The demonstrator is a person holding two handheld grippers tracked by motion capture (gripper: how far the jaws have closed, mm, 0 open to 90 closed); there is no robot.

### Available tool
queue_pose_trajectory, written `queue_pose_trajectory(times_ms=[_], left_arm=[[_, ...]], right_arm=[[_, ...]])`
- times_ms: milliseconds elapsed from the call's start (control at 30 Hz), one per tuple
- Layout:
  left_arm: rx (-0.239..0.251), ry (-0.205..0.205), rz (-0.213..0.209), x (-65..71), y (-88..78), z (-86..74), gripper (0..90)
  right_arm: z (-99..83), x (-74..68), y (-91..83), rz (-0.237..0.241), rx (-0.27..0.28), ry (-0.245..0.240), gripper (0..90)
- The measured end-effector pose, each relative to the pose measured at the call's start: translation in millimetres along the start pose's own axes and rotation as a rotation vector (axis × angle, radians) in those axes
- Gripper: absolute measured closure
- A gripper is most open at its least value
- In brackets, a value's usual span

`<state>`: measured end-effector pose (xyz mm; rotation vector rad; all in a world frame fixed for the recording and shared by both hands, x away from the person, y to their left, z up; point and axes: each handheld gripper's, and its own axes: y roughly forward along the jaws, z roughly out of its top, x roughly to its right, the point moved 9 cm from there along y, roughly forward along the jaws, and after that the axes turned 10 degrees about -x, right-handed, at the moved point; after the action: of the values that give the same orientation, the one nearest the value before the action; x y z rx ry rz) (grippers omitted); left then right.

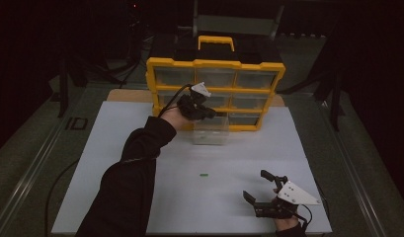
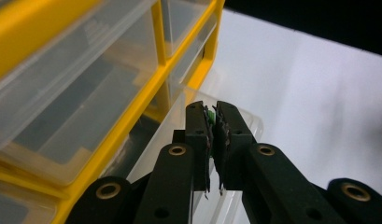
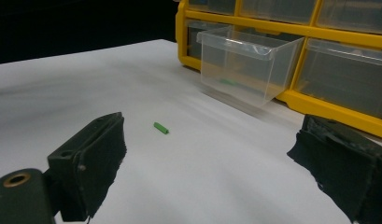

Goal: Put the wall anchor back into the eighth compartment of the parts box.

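While the left claw pinches a green piece between its tips, it hangs above the clear drawer.

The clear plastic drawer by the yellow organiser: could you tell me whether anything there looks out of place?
The clear plastic drawer sits pulled out of the yellow drawer organiser, on the white table. One small green stick lies loose on the table.

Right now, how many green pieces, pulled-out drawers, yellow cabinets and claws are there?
Green pieces: 3 (loose piece, drawer piece, pinched piece)
Pulled-out clear drawer: 1
Yellow cabinet: 1
Claws: 2 (left claw, right claw)
Total: 7
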<state>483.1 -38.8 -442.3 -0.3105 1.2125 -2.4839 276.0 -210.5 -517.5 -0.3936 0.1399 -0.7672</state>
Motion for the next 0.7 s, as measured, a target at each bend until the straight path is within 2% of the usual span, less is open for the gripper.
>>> queue_pose_trajectory(times_ms=[67, 100, 167, 200, 400, 533, 633, 700], left_arm=[[-0.026, 0.002, 0.014, -1.0, 5.1, -3.3, 84.0], [-0.039, -0.006, 0.030, -2.8, 8.0, -5.4, 84.0], [-0.045, -0.014, 0.034, -3.9, 9.6, -6.6, 83.9], [-0.064, -0.022, 0.042, -6.6, 13.6, -11.2, 83.9], [-0.100, -0.047, 0.046, -8.4, 23.1, -20.6, 83.9], [-0.099, -0.052, 0.048, -8.2, 22.8, -20.7, 83.2], [-0.065, -0.058, 0.043, -6.8, 18.1, -18.0, 82.5], [-0.047, -0.069, 0.035, -5.3, 14.1, -16.8, 72.0]], right_arm=[[-0.4, -0.3, 0.2, 0.002, -0.004, -0.001, 8.1], [-0.6, -0.4, 0.3, 0.003, -0.006, 0.000, 8.2], [-0.8, -0.4, 0.5, 0.002, -0.009, -0.001, 8.1], [-1.3, -0.4, 1.0, 0.002, -0.012, -0.003, 8.1], [-2.0, -1.1, 1.9, 0.010, -0.016, -0.001, 8.2], [-2.9, -0.7, 2.7, 0.007, -0.023, -0.002, 8.2], [-3.0, -0.7, 3.0, 0.007, -0.024, -0.002, 8.2], [-3.0, -0.7, 2.9, 0.008, -0.023, -0.002, 8.2]])
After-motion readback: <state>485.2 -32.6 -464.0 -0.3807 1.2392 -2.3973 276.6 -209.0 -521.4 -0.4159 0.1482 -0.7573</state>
